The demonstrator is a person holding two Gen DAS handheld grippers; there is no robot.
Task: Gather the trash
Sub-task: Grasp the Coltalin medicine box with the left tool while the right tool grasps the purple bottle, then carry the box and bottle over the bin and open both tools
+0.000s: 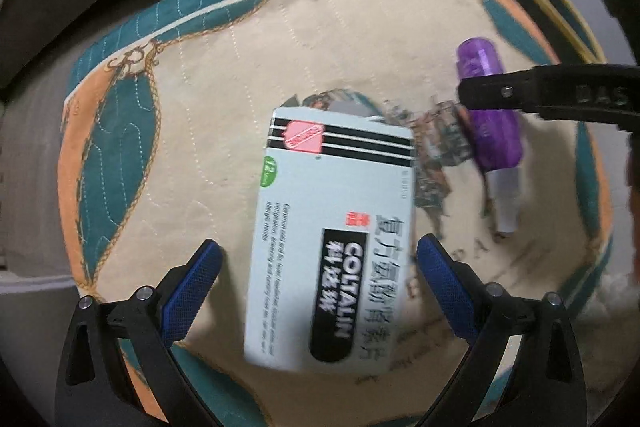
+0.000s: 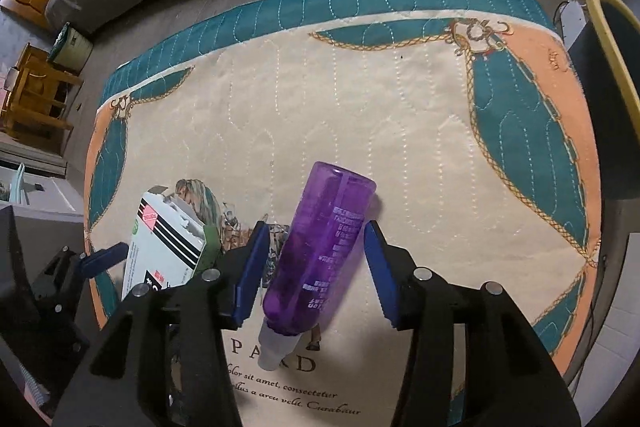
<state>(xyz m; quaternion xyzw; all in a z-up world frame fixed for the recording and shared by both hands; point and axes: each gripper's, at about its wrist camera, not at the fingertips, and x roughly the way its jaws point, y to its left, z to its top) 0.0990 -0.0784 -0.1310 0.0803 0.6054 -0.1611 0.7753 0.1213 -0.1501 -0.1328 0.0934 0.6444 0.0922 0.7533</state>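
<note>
1. Left wrist view: the left tool [image 1: 318, 269], jaws apart, straddles the Coltalin medicine box [image 1: 328, 239] lying on the quilted mat [image 1: 200, 147]; its long axis runs straight ahead between the fingers.
2. Right tool [image 2: 312, 267], also apart, flanks the purple spray bottle [image 2: 320, 251], nozzle nearest.
3. Farther right stands the yellow-rimmed bin [image 2: 612, 39].

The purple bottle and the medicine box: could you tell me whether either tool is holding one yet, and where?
Nothing is held. The open right tool straddles the purple plastic bottle's middle; the open left tool straddles the pale cardboard medicine box.
</note>
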